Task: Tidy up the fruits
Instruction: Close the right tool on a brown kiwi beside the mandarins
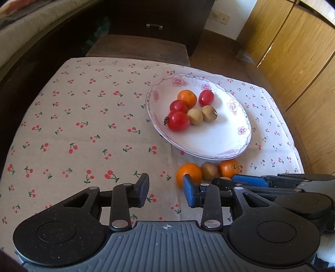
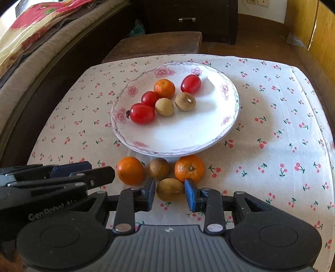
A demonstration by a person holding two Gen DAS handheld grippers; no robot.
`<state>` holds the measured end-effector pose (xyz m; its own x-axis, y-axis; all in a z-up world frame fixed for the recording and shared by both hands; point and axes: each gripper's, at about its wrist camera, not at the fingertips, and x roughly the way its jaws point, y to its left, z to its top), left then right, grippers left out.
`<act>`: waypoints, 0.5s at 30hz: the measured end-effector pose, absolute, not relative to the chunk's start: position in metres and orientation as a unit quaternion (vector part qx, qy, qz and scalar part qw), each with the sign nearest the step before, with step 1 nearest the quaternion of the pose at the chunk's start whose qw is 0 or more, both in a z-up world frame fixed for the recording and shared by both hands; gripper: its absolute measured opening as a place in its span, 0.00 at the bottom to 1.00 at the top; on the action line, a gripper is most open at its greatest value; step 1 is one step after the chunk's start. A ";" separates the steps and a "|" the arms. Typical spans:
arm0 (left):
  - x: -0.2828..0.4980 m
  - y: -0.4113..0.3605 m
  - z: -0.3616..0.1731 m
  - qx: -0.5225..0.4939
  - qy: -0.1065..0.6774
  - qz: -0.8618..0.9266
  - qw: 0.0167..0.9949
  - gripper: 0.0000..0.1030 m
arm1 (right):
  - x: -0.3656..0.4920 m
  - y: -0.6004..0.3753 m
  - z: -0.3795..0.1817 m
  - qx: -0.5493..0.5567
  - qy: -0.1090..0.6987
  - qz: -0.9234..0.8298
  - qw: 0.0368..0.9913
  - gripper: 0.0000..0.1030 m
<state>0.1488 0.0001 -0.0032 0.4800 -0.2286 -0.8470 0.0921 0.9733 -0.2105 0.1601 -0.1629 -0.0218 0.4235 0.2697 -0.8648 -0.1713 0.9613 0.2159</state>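
- Brown fruit (image 2: pixel 170 189) lies right between my right gripper (image 2: pixel 170 196) pads, spread, not pinching yet.
- Left gripper (image 1: pixel 166 191) spread, empty, beside an orange (image 1: pixel 188 173).

You are working in a home, in what looks like a bedroom. A bed (image 2: pixel 31 41) with a pale mattress and a folded red-and-yellow floral quilt (image 2: pixel 41 16) runs along the left. Beyond it stands a dark wooden cabinet (image 2: pixel 188 21) with a metal drawer handle, and a wall socket (image 1: pixel 219 16) sits on the white wall behind. Light wooden wardrobe doors (image 1: pixel 293 62) fill the right side. In front of you a small table wears a cherry-print cloth (image 1: pixel 83 125), with a flower-rimmed china plate (image 2: pixel 230 92) of fruit on it, and a dark wooden stool (image 2: pixel 157 46) just behind
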 end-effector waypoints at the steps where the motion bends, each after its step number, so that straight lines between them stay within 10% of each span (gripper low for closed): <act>1: 0.149 -0.001 -0.003 -0.067 0.500 -0.094 0.858 0.43 | 0.160 -0.164 -0.022 0.048 0.520 0.131 0.843 0.32; 15: 0.163 -0.016 -0.008 -0.092 0.496 -0.111 0.856 0.45 | 0.157 -0.190 -0.013 0.070 0.507 0.124 0.850 0.29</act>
<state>0.1628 -0.0157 -0.0076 0.4831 -0.2811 -0.8292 0.0983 0.9585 -0.2676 0.1573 -0.1895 -0.0126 0.4545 0.2810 -0.8453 -0.1389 0.9597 0.2443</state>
